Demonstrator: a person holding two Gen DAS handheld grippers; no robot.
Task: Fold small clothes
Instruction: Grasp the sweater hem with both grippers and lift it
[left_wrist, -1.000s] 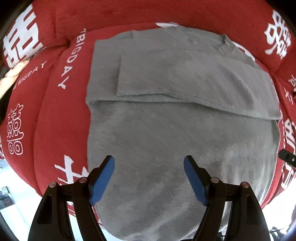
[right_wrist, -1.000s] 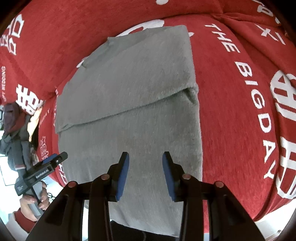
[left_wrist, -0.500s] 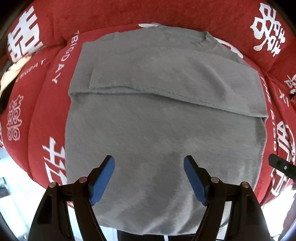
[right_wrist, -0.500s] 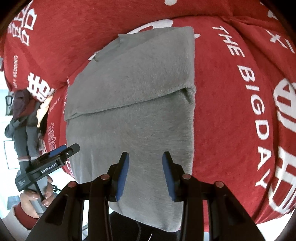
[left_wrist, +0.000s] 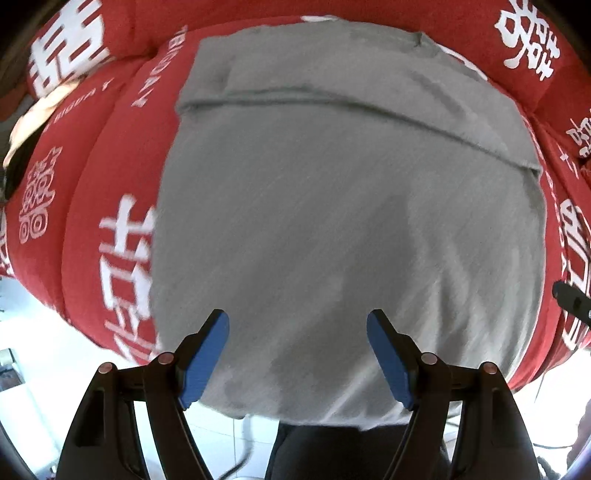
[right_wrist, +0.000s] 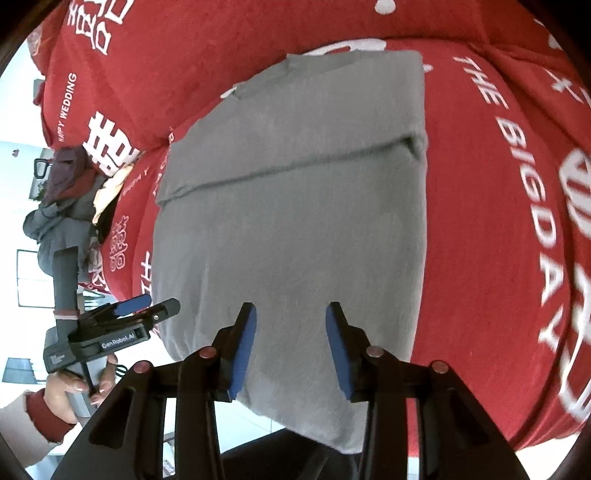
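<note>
**Taking the near hem for the next fold**

The grey garment (left_wrist: 332, 221) lies flat on a red cover (left_wrist: 110, 155) printed with white lettering. It fills the middle of the left wrist view and runs from upper centre to lower centre in the right wrist view. A flap is already turned over across its far part, leaving a stepped edge in the upper third of both views. The near hem hangs a little over the front edge of the cover at the bottom of each frame.

The left gripper (left_wrist: 297, 354) hovers over the near part of the cloth with its jaws spread wide and nothing between the blue pads. The right gripper (right_wrist: 291, 345) hangs over the near right part, jaws parted less widely and having just opened a little further, also with nothing in them. In the right wrist view the left tool shows at lower left, just off the garment's left side, held by a hand (right_wrist: 74, 387).

The step in hand looks like a two-corner pickup of the near hem. To do it well:

- Set each gripper at its own near corner, well apart, so the hem lifts level.
- Pinch every layer at the edge, not just the top one.
- Carry the hem up the frame to the stepped edge and line up the side edges before letting go.
</note>
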